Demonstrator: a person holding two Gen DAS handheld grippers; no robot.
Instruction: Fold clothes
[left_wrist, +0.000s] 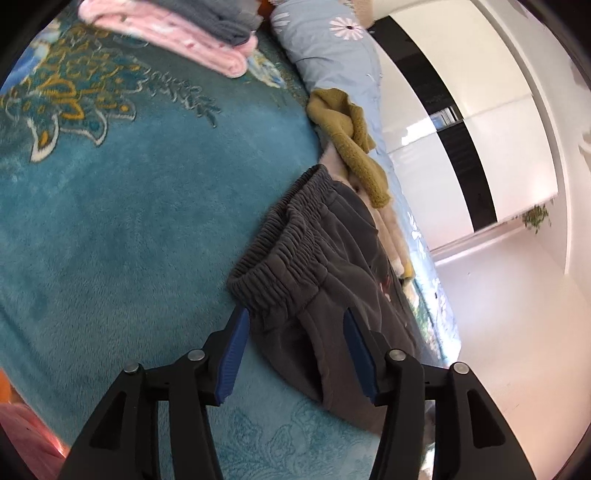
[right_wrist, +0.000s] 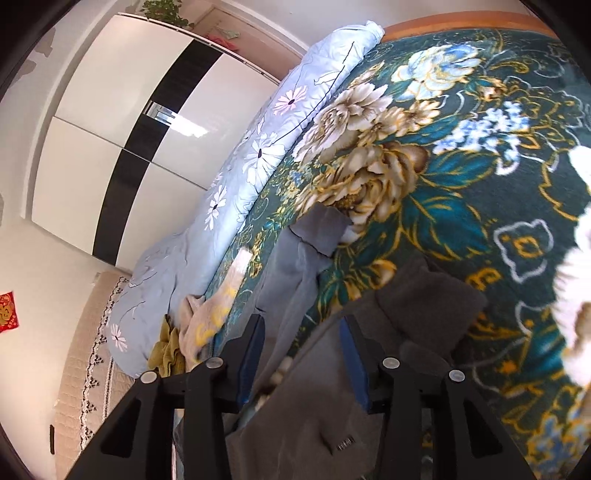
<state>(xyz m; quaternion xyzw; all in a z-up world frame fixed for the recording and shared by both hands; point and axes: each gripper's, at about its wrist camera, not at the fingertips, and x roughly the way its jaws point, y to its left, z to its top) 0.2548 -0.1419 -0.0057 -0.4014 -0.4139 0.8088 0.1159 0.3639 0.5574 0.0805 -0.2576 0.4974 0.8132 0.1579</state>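
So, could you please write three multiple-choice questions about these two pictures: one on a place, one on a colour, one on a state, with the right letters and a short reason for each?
1. Where does the folded pink garment lie?
A. on the teal blanket, under a folded grey garment
B. on the floor
C. on the wardrobe

2. What colour is the crumpled garment beside the waistband of the dark grey trousers?
A. red
B. olive green
C. white

3. How is the left gripper?
A. shut on the waistband
B. open, a finger on each side of the trousers
C. out of view

Answers:
1 A: the pink garment rests on the teal blanket with a grey garment on top.
2 B: the crumpled garment near the dark grey trousers is olive green.
3 B: the left gripper has its blue pads wide apart.
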